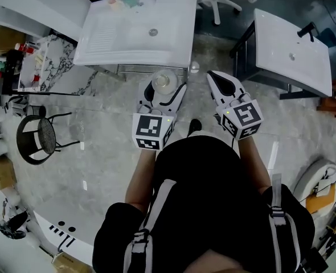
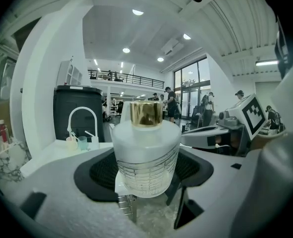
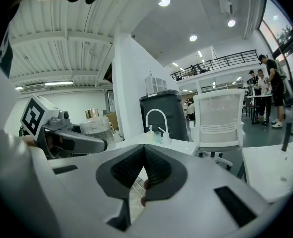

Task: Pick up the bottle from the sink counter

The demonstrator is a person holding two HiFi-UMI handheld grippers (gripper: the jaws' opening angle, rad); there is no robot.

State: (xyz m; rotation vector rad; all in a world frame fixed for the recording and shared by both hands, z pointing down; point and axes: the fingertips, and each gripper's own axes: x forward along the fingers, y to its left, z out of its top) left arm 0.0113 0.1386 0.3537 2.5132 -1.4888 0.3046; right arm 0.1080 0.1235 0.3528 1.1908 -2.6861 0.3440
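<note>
The pick looks all but done. The left gripper [image 1: 163, 91] grasps the bottle [image 2: 145, 152] between its two dark pads, one on each side of the lower body. In the head view the bottle hangs over the marble floor [image 1: 99, 129], just off the near edge of the sink counter [image 1: 99, 49] and no longer resting on it. The right gripper [image 3: 144, 155] is clenched on nothing, its pads meeting at the tips, and it sits beside the left one, close to the person's body.

What remains, as I judge it, is to carry the bottle clear and keep it upright. The hold sits low and the smooth rounded wall could slip or tip if the squeeze eases, so the next move calls for a steady grip and no sudden swing. The empty gripper could support it if needed.

The bottle is squat and round, of frosted, half-clear material, with a domed shoulder and a short shiny gold cap [image 2: 146, 114]. Fine dark lines ring its lower half. It stands upright in the jaws. Whether it holds any liquid I cannot tell.
</note>
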